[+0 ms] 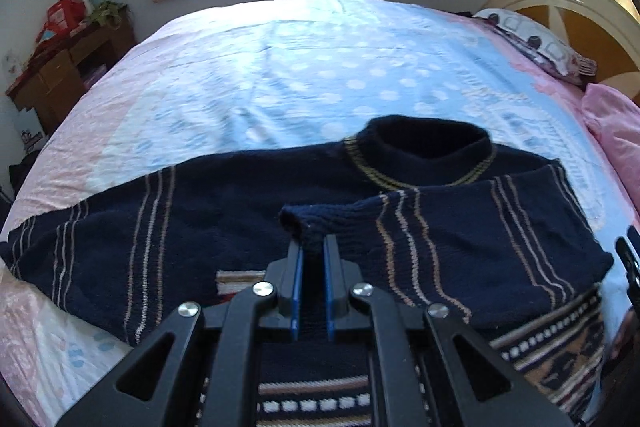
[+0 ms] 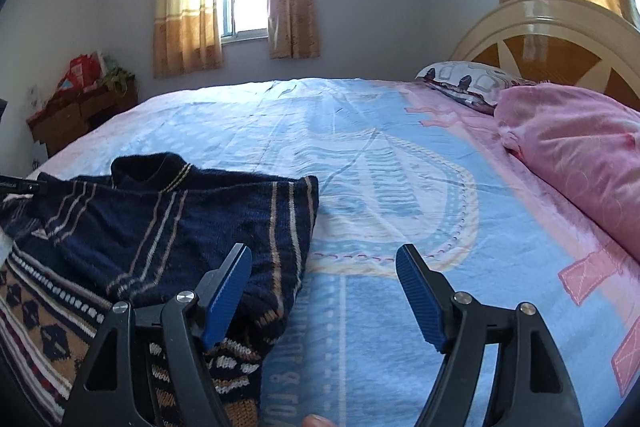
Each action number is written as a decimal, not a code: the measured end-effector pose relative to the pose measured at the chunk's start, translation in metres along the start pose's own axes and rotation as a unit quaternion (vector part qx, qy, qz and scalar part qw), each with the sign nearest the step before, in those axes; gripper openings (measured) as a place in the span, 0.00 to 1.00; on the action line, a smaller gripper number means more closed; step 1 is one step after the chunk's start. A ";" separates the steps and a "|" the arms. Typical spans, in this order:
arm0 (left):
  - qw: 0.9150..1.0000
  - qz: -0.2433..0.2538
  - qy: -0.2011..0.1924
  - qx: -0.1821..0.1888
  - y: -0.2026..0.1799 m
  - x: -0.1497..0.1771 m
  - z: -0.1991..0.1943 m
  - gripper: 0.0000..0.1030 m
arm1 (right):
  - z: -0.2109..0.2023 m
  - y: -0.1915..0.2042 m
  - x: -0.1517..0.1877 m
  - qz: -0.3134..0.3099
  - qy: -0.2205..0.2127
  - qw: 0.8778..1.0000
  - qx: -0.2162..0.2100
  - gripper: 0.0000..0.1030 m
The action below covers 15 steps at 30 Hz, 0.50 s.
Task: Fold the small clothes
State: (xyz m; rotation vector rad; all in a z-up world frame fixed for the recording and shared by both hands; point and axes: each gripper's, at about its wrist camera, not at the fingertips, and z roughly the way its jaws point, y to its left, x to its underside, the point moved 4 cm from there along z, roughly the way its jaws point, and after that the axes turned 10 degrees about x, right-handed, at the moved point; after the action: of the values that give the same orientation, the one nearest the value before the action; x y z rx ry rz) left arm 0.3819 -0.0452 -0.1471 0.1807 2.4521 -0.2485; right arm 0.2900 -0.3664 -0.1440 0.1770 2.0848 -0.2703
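Your left claw (image 1: 313, 247) is clenched on the cuff of the sweater's (image 1: 224, 227) sleeve (image 1: 400, 223), which is drawn across the chest just below the collar (image 1: 424, 155). The navy sweater lies spread on the bed (image 1: 280, 59) directly ahead of and beneath that claw. Your right claw (image 2: 324, 267) stands released with nothing between its pads; its left finger (image 2: 228, 291) overlaps the sweater's folded edge, its right finger hangs over bare sheet.

sweater (image 1: 240, 219) | navy knit, tan stripes | flat on bed | 1 sleeve folded across
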 end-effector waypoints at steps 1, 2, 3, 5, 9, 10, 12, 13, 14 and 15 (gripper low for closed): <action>1.000 -0.004 0.000 -0.004 0.003 0.000 0.002 0.09 | 0.001 0.000 0.000 0.000 0.001 1.000 0.000 0.73; 1.000 -0.006 0.000 -0.008 0.006 0.000 0.005 0.09 | 0.002 0.000 0.001 -0.001 0.004 1.000 0.000 0.73; 1.000 -0.008 0.000 -0.008 0.008 0.000 0.009 0.09 | 0.003 0.001 0.001 0.000 0.006 1.000 -0.002 0.73; 1.000 -0.004 0.006 -0.007 0.009 0.003 0.017 0.10 | 0.003 0.003 0.003 -0.002 0.011 1.000 -0.009 0.73; 1.000 -0.004 0.012 -0.023 0.011 0.009 0.032 0.10 | 0.004 0.016 0.005 -0.022 0.020 0.998 -0.047 0.73; 0.999 -0.002 0.012 -0.032 0.013 0.009 0.036 0.10 | 0.004 0.023 0.006 -0.033 0.022 0.997 -0.061 0.73; 0.999 -0.006 0.016 -0.038 0.019 0.012 0.042 0.10 | 0.005 0.038 0.010 -0.058 0.033 0.994 -0.085 0.73; 0.999 -0.009 0.021 -0.039 0.022 0.013 0.045 0.10 | 0.005 0.045 0.012 -0.070 0.037 0.993 -0.090 0.73; 0.999 -0.009 0.025 -0.043 0.025 0.014 0.047 0.08 | 0.007 0.052 0.014 -0.084 0.046 0.991 -0.093 0.73; 0.999 -0.010 0.026 -0.046 0.028 0.016 0.047 0.07 | 0.008 0.056 0.016 -0.091 0.054 0.990 -0.094 0.73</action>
State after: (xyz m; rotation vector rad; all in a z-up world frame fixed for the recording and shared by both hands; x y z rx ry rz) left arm 0.4038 -0.0273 -0.1968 0.1252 2.5124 -0.1415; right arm 0.3020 -0.3143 -0.1690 -0.1153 2.2231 -0.1757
